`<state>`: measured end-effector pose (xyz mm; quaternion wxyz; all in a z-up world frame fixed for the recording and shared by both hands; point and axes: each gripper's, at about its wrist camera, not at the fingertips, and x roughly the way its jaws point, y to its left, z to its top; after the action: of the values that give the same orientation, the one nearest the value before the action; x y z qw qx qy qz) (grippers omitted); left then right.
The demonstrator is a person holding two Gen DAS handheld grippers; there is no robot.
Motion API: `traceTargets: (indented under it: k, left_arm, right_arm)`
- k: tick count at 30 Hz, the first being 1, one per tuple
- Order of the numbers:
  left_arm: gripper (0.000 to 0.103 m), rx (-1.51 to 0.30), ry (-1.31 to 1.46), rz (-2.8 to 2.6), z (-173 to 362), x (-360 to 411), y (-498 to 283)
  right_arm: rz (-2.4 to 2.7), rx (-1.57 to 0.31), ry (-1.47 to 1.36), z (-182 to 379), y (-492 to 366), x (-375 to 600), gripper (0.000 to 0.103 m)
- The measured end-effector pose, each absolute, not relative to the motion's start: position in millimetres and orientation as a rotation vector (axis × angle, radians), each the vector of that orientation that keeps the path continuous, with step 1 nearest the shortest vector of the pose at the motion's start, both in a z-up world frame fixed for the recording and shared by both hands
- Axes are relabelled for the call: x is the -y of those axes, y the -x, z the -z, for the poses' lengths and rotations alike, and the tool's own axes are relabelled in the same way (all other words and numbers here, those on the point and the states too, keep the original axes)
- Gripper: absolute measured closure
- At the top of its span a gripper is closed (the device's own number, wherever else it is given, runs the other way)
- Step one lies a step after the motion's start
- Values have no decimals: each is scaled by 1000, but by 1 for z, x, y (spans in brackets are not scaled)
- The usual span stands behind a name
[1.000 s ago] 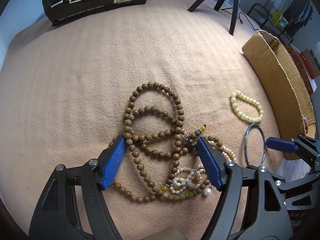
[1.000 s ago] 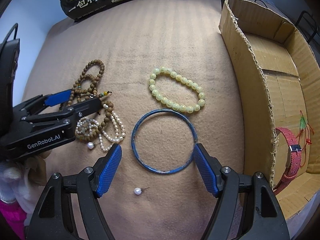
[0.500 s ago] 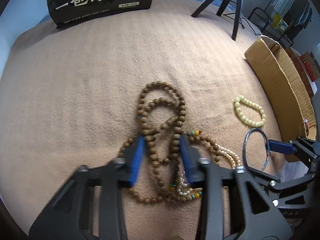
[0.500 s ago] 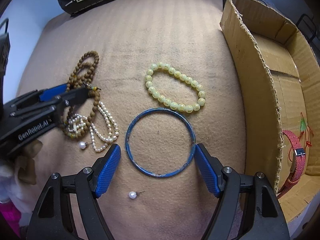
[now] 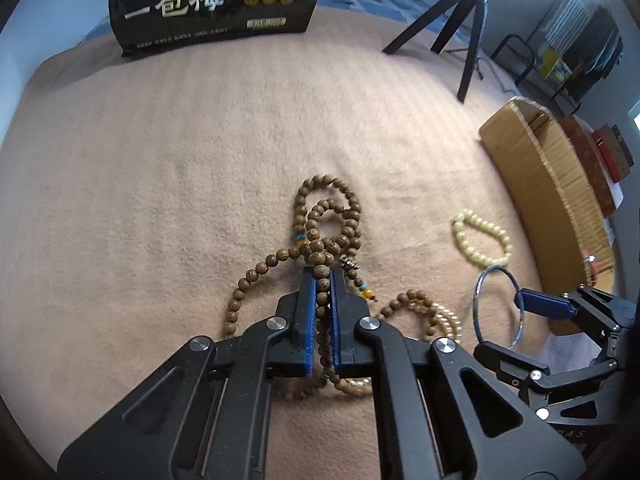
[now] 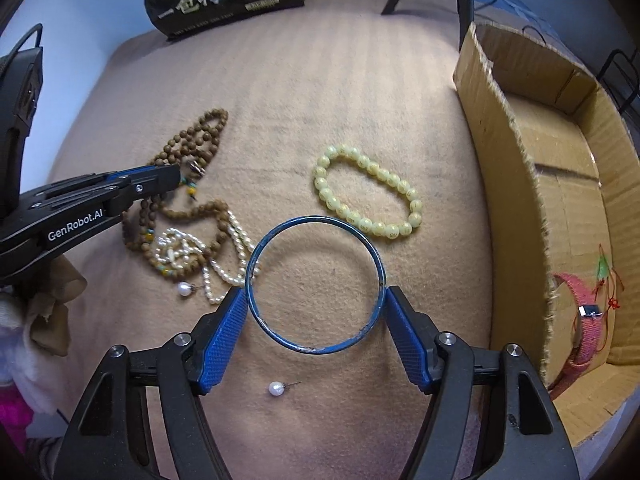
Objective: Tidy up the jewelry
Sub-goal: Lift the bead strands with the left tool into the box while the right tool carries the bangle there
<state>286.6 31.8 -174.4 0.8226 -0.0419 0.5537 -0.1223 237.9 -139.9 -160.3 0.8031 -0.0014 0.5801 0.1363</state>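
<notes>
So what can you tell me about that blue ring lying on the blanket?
The blue bangle is a thin, rigid hoop, apparently metal, its paint chipped along the near edge. It lies flat on the tan blanket, just nearer than the pale yellow bead bracelet. The right gripper straddles it, blue pads touching or nearly touching both sides.
</notes>
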Motion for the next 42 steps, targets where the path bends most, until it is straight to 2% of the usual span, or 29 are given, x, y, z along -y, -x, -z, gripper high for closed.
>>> traceTargets:
  k: [11, 23, 42]
  left_arm:
    - [99, -1056, 172, 289, 120, -40, -273]
    - [99, -927, 210, 349, 63, -30, -261]
    - [99, -842, 184, 513, 15, 69, -259]
  right_arm:
    - [-335, -1129, -14, 117, -213, 149, 33]
    - [-333, -1047, -28, 77, -231, 178, 33]
    - [-227, -998, -111, 56, -236, 273, 33]
